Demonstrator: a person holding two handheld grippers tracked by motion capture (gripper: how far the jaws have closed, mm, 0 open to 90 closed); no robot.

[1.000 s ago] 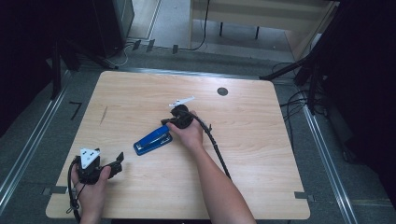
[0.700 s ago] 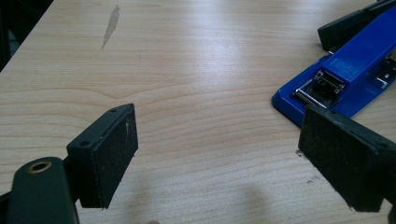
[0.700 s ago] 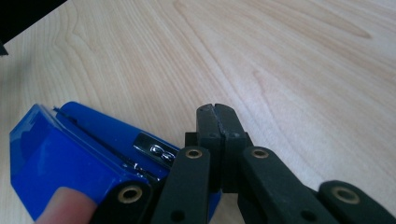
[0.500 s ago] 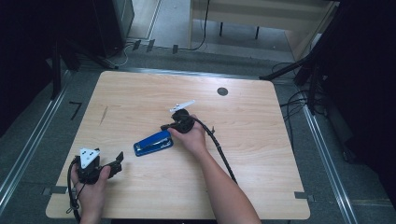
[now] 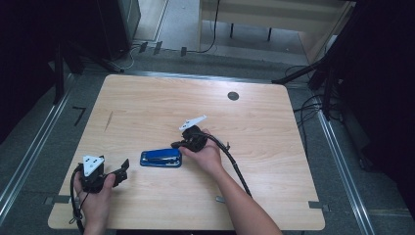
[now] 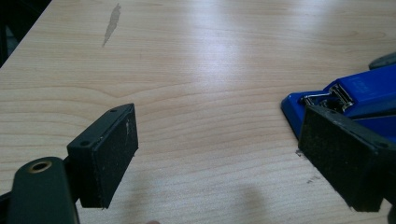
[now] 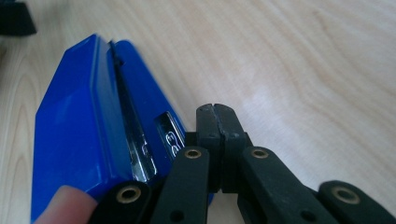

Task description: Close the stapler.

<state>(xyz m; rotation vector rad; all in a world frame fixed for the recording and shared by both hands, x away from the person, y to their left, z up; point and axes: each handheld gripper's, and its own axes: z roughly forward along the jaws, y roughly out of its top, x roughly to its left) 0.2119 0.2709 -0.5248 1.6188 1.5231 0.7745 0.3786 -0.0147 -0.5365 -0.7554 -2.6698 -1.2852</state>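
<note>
Tabletop: pale wood-grain laminate, rectangular with rounded corners; a dark round grommet sits near its far edge, and a thin grey scuff mark lies toward its left side.
Stapler: glossy blue plastic body, long and wedge-shaped, lying flat near the middle of the tabletop; bright metal parts show at its end in both gripper views.
Right tongs: black, jointed links with brass-coloured pivots; the two jaws are pressed flat together with nothing between them, their tip just beside the right end of the stapler.
Left tongs: black, with flat rectangular pads of dull, speckled rubber; the jaws stand wide apart and hold nothing, resting low near the front left of the tabletop, near the stapler's left end but apart from it.
Hands: the right hand wraps its gripper; the left hand grips the other from below.
Hard to make out: whether the right tongs actually touch the stapler; a fingertip is cut off at the bottom of the right gripper view.
</note>
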